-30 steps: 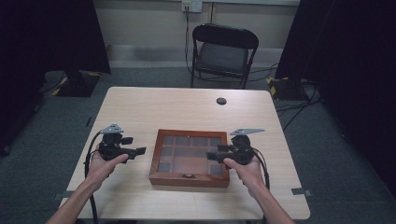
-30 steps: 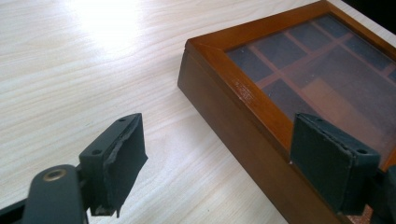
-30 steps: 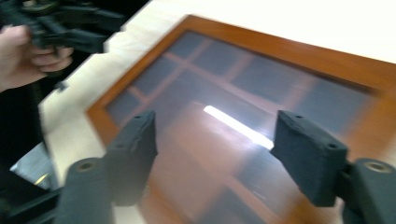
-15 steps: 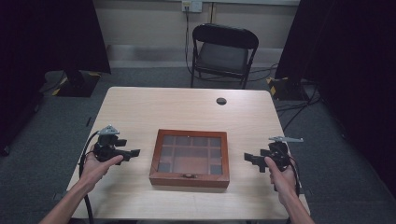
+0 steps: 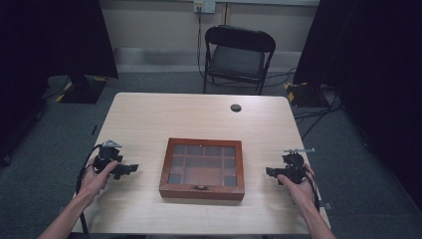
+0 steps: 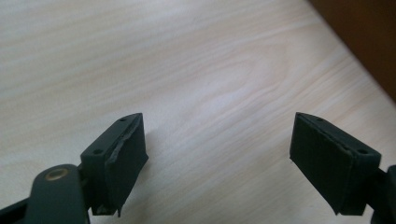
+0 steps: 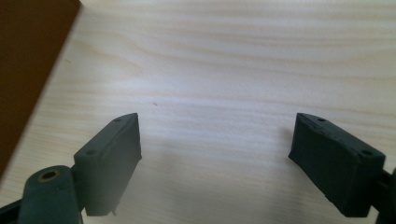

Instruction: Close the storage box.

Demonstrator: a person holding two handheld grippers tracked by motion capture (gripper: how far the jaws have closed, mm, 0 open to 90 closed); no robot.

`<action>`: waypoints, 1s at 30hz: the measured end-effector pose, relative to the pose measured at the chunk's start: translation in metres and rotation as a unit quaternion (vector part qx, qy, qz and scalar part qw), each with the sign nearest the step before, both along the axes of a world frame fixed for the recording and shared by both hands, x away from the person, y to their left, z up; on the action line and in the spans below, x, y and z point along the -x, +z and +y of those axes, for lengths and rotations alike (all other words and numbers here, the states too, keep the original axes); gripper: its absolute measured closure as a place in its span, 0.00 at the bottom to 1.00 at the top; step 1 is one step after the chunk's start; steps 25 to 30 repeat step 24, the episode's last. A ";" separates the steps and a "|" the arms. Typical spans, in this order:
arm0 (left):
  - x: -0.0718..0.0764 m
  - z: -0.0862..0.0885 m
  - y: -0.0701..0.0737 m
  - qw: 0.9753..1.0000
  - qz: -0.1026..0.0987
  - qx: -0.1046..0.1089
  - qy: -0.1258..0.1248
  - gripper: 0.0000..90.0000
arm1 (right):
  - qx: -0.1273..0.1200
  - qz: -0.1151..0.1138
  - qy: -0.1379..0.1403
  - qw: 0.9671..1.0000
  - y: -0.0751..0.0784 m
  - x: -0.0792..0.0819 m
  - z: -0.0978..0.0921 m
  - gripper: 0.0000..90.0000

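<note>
Now wooden box (image 5: 202, 169) seen lid-closed at bench (image 5: 164, 114) centre, long axis 9-to-3. Left claw (image 5: 130, 169) held at its 9 o'clock, right claw (image 5: 269, 172) at 3; both spread wide, empty, roughly equally near.

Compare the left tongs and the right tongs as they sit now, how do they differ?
The left tongs sit left of the wooden box; the right tongs sit to its right. The left tongs point right toward the box; the right tongs point left toward it. The left tongs lie nearer the box than the right tongs. Both are open, empty and low over the table.
</note>
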State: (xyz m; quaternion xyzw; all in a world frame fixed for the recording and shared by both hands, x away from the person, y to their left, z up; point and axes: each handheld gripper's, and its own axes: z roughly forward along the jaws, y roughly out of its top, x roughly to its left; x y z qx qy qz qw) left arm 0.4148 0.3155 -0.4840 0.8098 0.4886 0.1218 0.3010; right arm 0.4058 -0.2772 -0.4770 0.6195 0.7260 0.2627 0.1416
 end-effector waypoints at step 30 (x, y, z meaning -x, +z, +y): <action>0.009 -0.014 -0.019 0.995 -0.084 -0.009 0.049 0.00 | 0.046 -0.107 -0.016 0.993 -0.024 0.007 0.008 0.00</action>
